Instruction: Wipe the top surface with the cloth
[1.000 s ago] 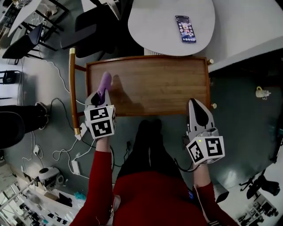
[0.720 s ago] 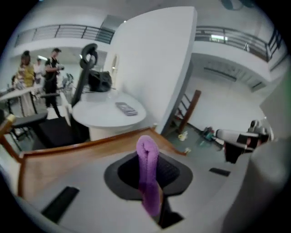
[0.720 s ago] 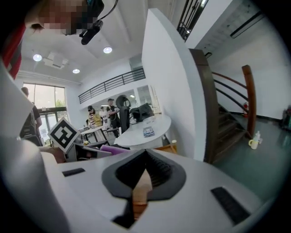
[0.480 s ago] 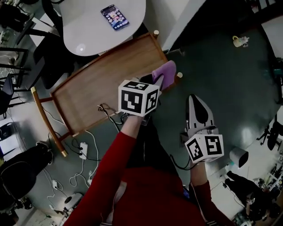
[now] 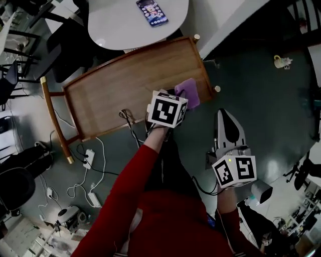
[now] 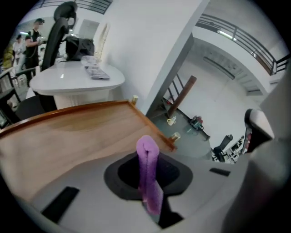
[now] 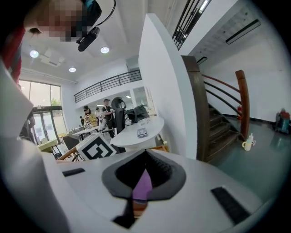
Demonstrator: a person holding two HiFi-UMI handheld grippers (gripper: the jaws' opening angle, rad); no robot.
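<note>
Head view: the left gripper [image 5: 179, 96] was out over the wooden top [image 5: 115, 95], with the purple cloth [image 5: 189, 93] at the top's right end, near the corner. The right gripper [image 5: 225, 118] hung over the grey floor, well apart. A phone [image 5: 152, 12] lay on the round white table [image 5: 115, 25] beyond, and cables [image 5: 85, 165] trailed beside the top.

Left gripper view: the soft cloth stood in a rounded fold, clamped between the fingers, with smooth wood grain behind it.

Right gripper view: the fingers were nearly together and gripped nothing. The cloth showed far off through the slit.
</note>
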